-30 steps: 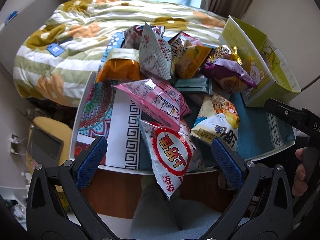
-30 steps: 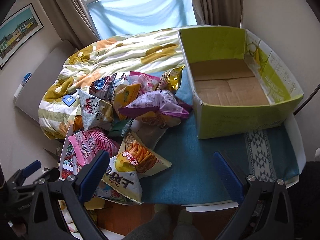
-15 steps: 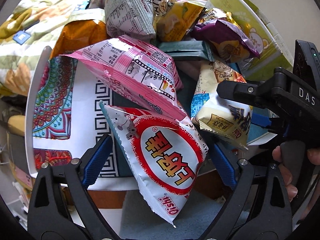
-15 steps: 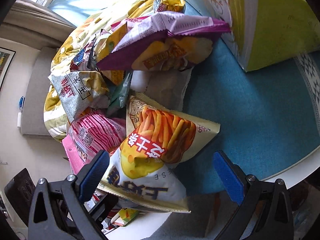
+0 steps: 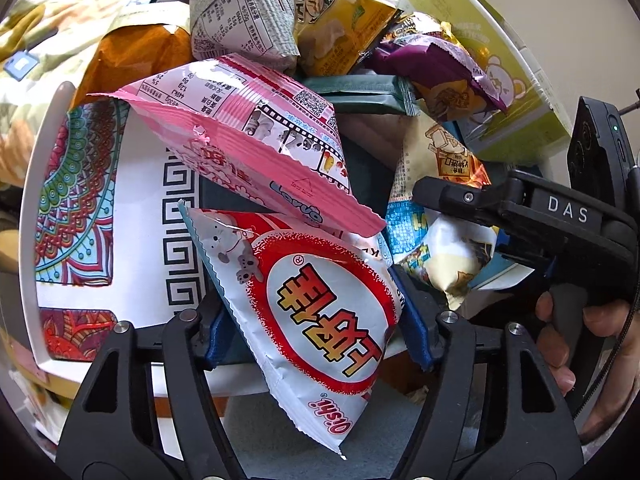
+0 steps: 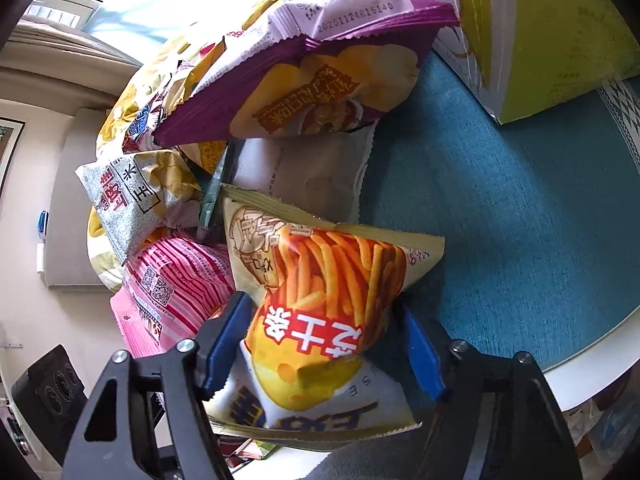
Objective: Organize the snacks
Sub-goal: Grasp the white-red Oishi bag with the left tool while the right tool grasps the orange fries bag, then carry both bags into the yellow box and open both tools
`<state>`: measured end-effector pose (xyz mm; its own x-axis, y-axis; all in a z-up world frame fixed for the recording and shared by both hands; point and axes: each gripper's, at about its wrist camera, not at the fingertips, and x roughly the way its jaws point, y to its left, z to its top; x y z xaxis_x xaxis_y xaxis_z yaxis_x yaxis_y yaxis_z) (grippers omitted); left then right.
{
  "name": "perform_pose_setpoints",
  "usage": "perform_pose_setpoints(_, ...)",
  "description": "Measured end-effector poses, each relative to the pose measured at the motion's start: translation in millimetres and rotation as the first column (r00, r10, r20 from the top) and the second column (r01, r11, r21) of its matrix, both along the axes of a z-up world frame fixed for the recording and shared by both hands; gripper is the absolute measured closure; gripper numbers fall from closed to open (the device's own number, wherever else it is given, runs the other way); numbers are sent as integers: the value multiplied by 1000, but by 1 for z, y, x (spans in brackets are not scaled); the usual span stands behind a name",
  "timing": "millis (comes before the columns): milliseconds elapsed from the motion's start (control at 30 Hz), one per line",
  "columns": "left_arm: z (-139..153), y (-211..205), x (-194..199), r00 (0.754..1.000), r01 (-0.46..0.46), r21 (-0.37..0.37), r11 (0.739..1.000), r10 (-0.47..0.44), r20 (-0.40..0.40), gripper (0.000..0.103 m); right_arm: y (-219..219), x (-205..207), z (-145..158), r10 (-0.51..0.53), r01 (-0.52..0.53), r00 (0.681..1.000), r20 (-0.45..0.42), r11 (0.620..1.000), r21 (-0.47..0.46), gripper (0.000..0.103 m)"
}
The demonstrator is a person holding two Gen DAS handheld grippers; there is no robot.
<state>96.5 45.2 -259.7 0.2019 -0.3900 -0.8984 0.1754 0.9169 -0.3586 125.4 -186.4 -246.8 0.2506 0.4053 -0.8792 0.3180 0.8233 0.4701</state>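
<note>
A pile of snack bags lies on the table. My left gripper (image 5: pixel 316 320) is shut on a white bag with a red circle (image 5: pixel 320 300) at the table's near edge. A pink bag (image 5: pixel 248 136) lies just behind it. My right gripper (image 6: pixel 324 344) is shut on a cheese-stick bag with orange sticks printed on it (image 6: pixel 332 292); it shows in the left wrist view too (image 5: pixel 440 248), with the right gripper's finger over it. A purple chip bag (image 6: pixel 312 76) lies farther back.
A yellow-green cardboard box (image 6: pixel 540 32) stands at the back right on the teal tablecloth (image 6: pixel 500 208). A grey bag (image 6: pixel 128 196) and a pink striped bag (image 6: pixel 172 284) lie left. A patterned mat (image 5: pixel 80 200) covers the table's left side. A quilt (image 5: pixel 60 20) lies behind.
Both grippers moved down and forward into the pile and closed: the left on the red-circle bag, the right on the cheese-stick bag.
</note>
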Motion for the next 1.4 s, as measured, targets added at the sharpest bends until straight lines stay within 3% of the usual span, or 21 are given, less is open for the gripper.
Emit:
perform_pose_setpoints(167, 8, 0, -13, 999, -32, -6, 999, 32, 18, 39, -3, -8, 7, 18, -17, 999, 37, 999, -30, 50)
perform_pose_setpoints(600, 43, -45, -40, 985, -154, 16, 988, 152, 85, 40, -37, -7, 45, 167, -157, 977, 134, 984, -82, 51)
perform_pose_setpoints(933, 98, -87, -50, 958, -192, 28, 981, 181, 224, 39, -71, -19, 96, 265, -237, 932, 246, 962, -139, 51)
perform_pose_setpoints(1167, 147, -122, -34, 923, -216, 23, 976, 196, 331, 39, -97, -19, 136, 326, -275, 882, 340, 943, -189, 51)
perform_pose_setpoints(1400, 187, -167, 21, 898, -174, 41, 984, 141, 416, 39, -138, 3, 176, 370, -266, 834, 409, 919, -290, 51)
